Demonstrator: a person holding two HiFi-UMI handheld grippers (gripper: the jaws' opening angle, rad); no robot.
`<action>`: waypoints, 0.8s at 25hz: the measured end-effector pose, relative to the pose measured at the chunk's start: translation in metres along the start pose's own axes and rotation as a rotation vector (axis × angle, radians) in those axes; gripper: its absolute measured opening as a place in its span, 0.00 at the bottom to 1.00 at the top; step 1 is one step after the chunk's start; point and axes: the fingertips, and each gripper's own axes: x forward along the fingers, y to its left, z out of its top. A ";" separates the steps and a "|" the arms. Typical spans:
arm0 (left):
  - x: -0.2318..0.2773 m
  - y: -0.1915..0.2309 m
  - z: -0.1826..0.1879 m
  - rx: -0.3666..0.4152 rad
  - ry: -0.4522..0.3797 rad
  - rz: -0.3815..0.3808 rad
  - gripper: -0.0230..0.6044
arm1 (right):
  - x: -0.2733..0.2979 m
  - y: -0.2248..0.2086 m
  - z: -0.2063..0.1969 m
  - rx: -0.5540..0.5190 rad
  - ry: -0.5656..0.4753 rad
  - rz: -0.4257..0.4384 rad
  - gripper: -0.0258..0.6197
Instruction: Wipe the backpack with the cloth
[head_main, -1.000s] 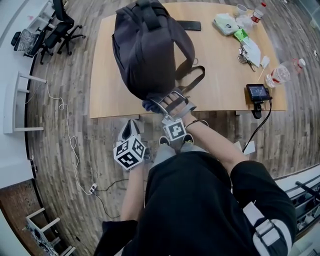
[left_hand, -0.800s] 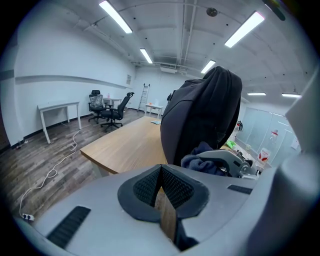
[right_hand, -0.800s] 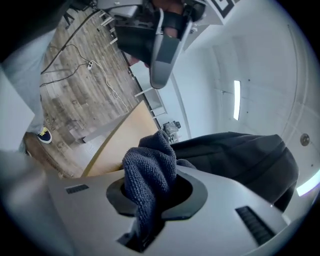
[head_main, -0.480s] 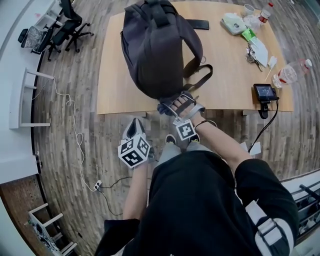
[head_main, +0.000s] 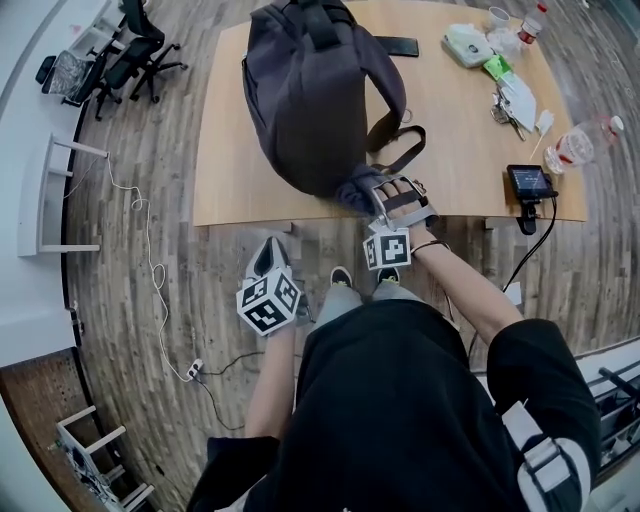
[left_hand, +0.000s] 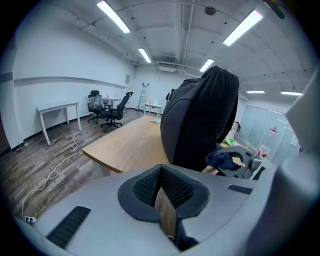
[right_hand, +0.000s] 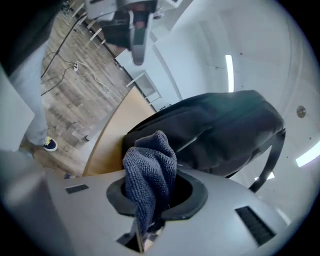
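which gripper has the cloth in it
The right gripper: its jaws are shut on the blue-grey cloth by the backpack. The left gripper's jaws are shut on nothing.

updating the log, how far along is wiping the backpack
Done: the cloth is picked up, with the right hand-held gripper shut on it. In hand: the cloth sits at the near lower corner of the backpack on the table. The left hand-held gripper is shut, empty, off the table. Left: likely most of the bag; no wiped area shows.
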 end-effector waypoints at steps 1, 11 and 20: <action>0.002 -0.004 -0.001 0.004 0.004 -0.009 0.06 | -0.004 -0.016 0.010 0.014 -0.027 -0.029 0.14; 0.016 -0.018 0.006 0.017 -0.002 -0.036 0.06 | 0.003 -0.050 0.071 0.036 -0.184 -0.025 0.14; 0.013 -0.006 0.009 0.009 -0.001 -0.013 0.06 | 0.017 -0.011 0.082 -0.124 -0.207 0.012 0.14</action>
